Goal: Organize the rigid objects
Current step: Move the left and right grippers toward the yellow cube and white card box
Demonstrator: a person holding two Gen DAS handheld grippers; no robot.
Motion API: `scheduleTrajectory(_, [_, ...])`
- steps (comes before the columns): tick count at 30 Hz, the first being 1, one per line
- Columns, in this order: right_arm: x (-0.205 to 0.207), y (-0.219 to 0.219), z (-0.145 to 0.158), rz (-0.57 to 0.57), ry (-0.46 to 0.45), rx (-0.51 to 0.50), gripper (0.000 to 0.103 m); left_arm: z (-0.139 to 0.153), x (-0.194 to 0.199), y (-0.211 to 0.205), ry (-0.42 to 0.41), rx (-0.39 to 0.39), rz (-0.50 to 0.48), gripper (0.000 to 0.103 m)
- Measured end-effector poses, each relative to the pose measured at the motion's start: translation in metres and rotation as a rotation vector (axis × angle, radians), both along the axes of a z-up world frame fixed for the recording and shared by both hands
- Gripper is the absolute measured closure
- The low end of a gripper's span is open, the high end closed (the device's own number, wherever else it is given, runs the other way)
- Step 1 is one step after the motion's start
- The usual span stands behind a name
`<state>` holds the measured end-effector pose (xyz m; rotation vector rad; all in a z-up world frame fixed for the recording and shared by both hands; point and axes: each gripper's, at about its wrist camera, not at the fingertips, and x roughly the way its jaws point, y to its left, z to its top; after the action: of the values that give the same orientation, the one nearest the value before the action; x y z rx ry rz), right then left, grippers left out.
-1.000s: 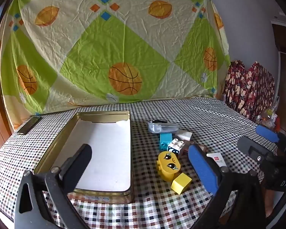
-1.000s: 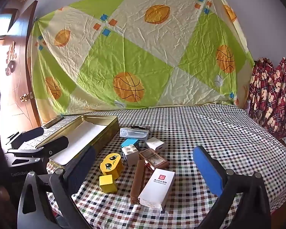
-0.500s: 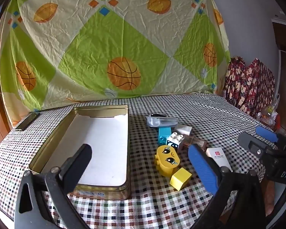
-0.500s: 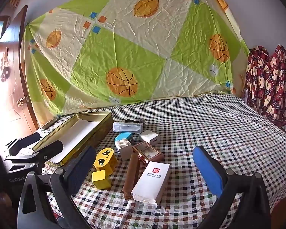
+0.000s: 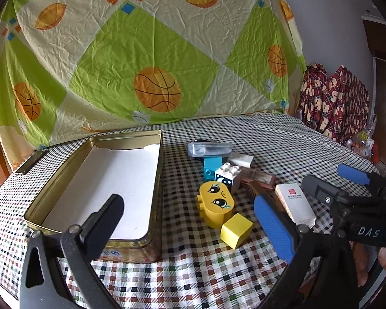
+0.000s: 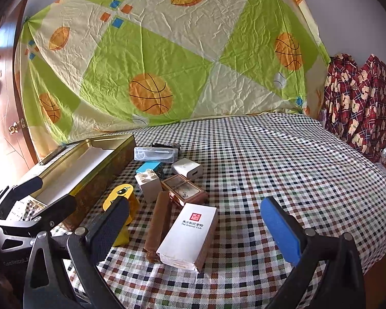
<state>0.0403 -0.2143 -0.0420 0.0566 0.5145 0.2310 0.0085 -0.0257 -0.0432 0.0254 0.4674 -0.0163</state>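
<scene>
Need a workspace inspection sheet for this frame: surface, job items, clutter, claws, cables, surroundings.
Surface: checked tablecloth, flat, covers the table.
Job's things: open gold tin, nothing in it but a white liner. Beside it, loose: yellow face block, yellow cube, white brick, teal block, clear case, white charger, brown compact, brown bar, white carton.
Clutter: dark flat object at the far corner behind the tin, unidentifiable.
Claws: left claw open, holding nothing; right claw open, holding nothing, carton ahead of it.
Cables: nothing seen.
Surroundings: basketball-print sheet on the wall; plaid fabric to the right.
</scene>
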Motion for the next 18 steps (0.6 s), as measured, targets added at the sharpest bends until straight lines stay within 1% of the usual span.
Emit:
scheduleTrajectory(6, [0.014,0.001,-0.023,-0.026,0.077,-0.029,0.002,-0.011,0.004,-0.007,0.019,0.019,-0.009,0.000])
scheduleTrajectory(7, [0.016,0.001,-0.027,-0.024,0.090,-0.025,0.004,-0.012,0.005,-0.007,0.021,0.022,-0.010,0.000])
scheduleTrajectory(9, [0.020,0.000,-0.034,-0.015,0.130,-0.017,0.012,-0.013,0.006,-0.008,0.026,0.025,-0.013,0.000])
scheduleTrajectory(11, [0.023,0.000,-0.039,-0.005,0.150,-0.009,0.014,-0.015,0.008,-0.008,0.032,0.026,-0.014,0.000])
scheduleTrajectory(14, [0.025,-0.003,-0.039,-0.013,0.154,-0.003,0.015,-0.017,0.009,-0.008,0.039,0.028,-0.019,0.000])
scheduleTrajectory(17, [0.028,-0.005,-0.041,-0.020,0.186,-0.011,0.025,-0.017,0.010,-0.009,0.041,0.026,-0.023,0.000])
scheduleTrajectory(18, [0.030,-0.006,-0.043,-0.027,0.198,-0.012,0.026,-0.017,0.010,-0.010,0.041,0.027,-0.024,0.000])
